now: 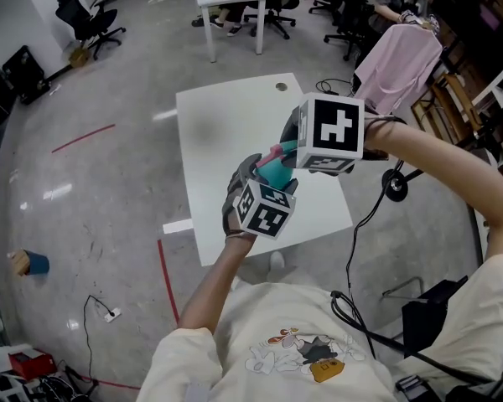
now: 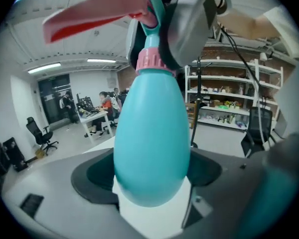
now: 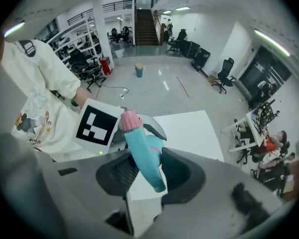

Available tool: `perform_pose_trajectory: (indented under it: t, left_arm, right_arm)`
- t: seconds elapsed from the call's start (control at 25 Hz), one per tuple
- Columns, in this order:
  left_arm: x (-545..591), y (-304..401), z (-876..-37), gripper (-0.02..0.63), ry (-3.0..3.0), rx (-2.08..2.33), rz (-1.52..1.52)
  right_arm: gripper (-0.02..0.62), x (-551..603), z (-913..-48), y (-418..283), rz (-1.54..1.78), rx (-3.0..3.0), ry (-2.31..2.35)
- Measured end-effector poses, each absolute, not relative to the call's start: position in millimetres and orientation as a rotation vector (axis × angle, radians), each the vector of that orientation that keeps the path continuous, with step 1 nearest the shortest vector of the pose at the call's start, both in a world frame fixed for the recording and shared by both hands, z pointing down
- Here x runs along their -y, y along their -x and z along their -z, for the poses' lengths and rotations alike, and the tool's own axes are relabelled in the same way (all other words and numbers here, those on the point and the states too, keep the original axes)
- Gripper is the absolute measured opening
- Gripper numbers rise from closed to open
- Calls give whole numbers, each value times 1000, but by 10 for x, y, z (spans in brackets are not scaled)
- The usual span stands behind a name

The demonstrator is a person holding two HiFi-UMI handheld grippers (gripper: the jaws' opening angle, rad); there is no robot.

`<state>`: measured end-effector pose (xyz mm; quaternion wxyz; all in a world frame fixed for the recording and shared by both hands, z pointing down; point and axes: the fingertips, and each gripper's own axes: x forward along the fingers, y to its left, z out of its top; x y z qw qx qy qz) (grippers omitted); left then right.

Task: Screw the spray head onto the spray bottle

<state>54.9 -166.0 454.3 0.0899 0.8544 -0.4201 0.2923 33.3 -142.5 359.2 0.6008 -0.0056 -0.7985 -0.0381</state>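
Head view shows both forearms raised over the white table (image 1: 235, 124). The left gripper (image 2: 149, 176) clamps the teal spray bottle (image 2: 152, 143). At its two o'clock, the right gripper (image 3: 148, 173) pinches the spray head (image 3: 139, 143), seemingly seated on the neck.

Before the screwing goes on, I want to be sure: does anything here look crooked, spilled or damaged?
Nothing stands out. The pink-and-teal plastic spray head sits straight on the teal egg-shaped plastic bottle; no spill shows on the white table.

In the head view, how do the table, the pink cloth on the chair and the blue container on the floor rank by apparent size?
1. table
2. pink cloth
3. blue container
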Motion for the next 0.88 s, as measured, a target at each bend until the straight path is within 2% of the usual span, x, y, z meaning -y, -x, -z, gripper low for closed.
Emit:
perform_pose_trajectory:
  t: [0.2,0.36,0.48,0.64,0.88]
  left_arm:
    - [1721,-499,-4575,409,-2489,1393,-892]
    - [1713,-526,-4579,409,-2523,1345,-870]
    - [1679,-550,-4581,409,-2595,1228,-886]
    - [1554,-561,-4625,408,-2689,934,-909]
    - [1103,-519,-4622,410,-2772,205,-863]
  right_arm:
    - [129,1449,-3582,-259,59,1867,-52]
    - [132,1506,-3635,-353,42,1835,-71]
    - [185,1462,-3601,-382,69,1841,-3]
    - [209,1329,-3366,-434,201,1857,128]
    - [221,1149,-3057,-457,680,1798,308]
